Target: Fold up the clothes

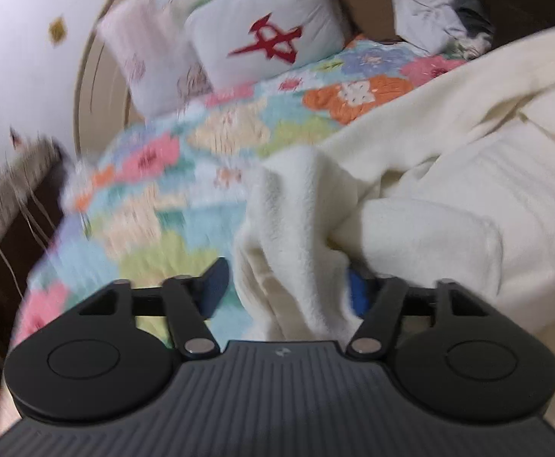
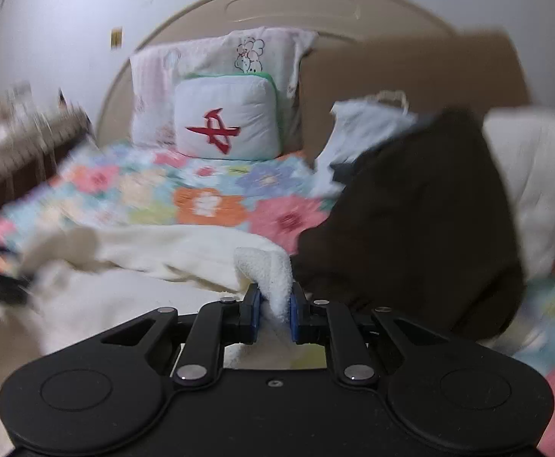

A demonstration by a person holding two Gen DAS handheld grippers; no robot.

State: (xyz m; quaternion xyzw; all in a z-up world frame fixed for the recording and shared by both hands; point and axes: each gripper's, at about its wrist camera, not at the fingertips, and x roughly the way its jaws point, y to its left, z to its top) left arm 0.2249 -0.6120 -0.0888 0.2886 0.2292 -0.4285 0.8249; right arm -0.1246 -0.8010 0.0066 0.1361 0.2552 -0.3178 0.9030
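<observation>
Cream garment (image 1: 410,175) spread on the quilted bed (image 1: 155,198), one fleecy edge pinched in the right gripper (image 2: 273,306) and another fold lying between the half-spread fingers of the left gripper (image 1: 289,289), presumably to draw it flat for folding.

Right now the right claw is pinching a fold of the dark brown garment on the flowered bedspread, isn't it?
Not quite. In the right wrist view the right claw is pinching a fold of the cream fleece garment, not the dark brown garment, which lies beside it, untouched, on the flowered bedspread.
</observation>
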